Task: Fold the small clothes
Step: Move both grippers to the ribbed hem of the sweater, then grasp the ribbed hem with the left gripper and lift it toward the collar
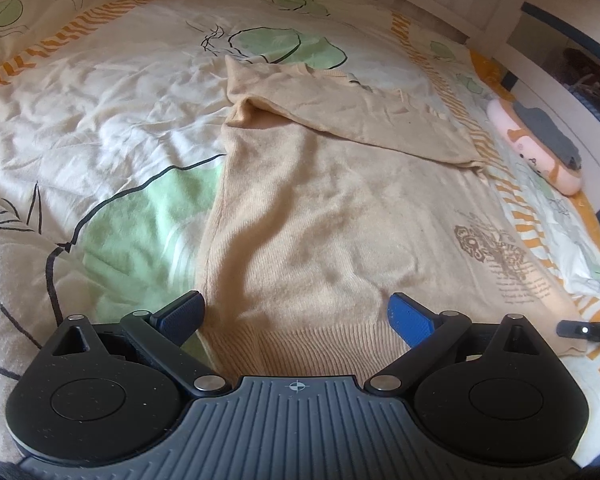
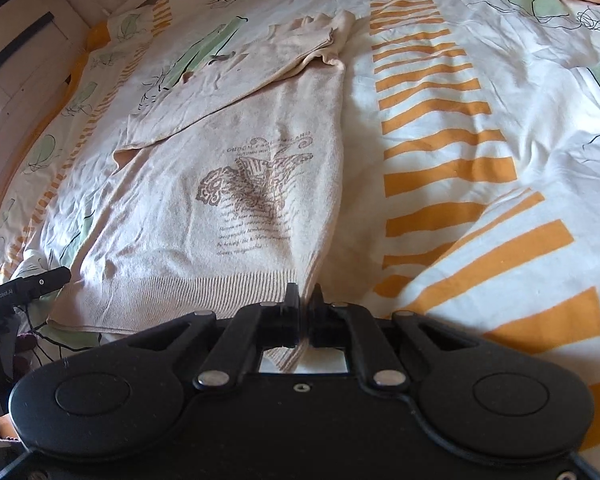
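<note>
A beige knit sweater point(image 1: 312, 216) with a brown print point(image 2: 252, 192) lies flat on the bed, its sleeves folded across the upper body. My left gripper point(image 1: 296, 312) stands open over the ribbed hem's left corner, its blue pads point(image 1: 410, 318) on either side of the cloth and not pressing it. My right gripper point(image 2: 306, 300) is shut on the hem's right corner, and the ribbed cloth shows pinched between its black fingers point(image 2: 292, 304). The right gripper's tip point(image 1: 588, 330) shows at the right edge of the left wrist view, and the left gripper's tip point(image 2: 32, 284) at the left of the right wrist view.
The sweater rests on a cream bedspread point(image 1: 100, 120) with green leaf shapes and orange stripes point(image 2: 440, 160). A pink plush toy point(image 1: 540, 148) lies near the bed's right edge. White wall panels and furniture point(image 1: 560, 40) stand beyond the bed.
</note>
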The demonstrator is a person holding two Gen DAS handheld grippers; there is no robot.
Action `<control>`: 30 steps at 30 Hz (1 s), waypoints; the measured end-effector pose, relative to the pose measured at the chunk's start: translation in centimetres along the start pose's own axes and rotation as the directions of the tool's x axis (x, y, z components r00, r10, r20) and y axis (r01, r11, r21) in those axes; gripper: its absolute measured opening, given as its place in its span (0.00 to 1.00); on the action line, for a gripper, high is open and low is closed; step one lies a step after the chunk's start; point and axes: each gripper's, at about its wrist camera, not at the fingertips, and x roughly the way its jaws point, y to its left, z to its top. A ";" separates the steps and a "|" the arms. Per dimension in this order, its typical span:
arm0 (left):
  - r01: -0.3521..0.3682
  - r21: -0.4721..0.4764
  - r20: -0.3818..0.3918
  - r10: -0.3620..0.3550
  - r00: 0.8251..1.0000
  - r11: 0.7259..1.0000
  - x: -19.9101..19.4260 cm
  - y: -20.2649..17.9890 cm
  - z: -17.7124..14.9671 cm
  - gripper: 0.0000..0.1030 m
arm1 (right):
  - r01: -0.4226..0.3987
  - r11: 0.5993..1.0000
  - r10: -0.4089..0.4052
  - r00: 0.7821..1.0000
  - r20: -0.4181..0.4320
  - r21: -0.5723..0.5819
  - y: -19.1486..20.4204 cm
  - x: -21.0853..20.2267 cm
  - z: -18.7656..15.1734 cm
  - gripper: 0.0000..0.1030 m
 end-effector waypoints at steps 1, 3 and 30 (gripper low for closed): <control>-0.009 0.004 -0.007 0.009 1.000 1.000 0.0 0.0 0.0 0.96 | 0.001 1.000 -0.001 1.000 0.006 0.005 -0.1 -0.2 0.0 0.09; -0.027 0.018 -0.021 0.027 0.999 0.999 0.3 -0.1 -0.1 0.96 | 0.002 1.000 -0.002 1.000 0.016 0.020 -0.5 -0.4 0.1 0.10; 0.013 -0.092 -0.124 -0.024 0.992 0.996 1.6 1.8 -0.3 0.04 | -0.052 0.998 0.051 0.998 0.026 0.046 -0.6 0.1 0.2 0.10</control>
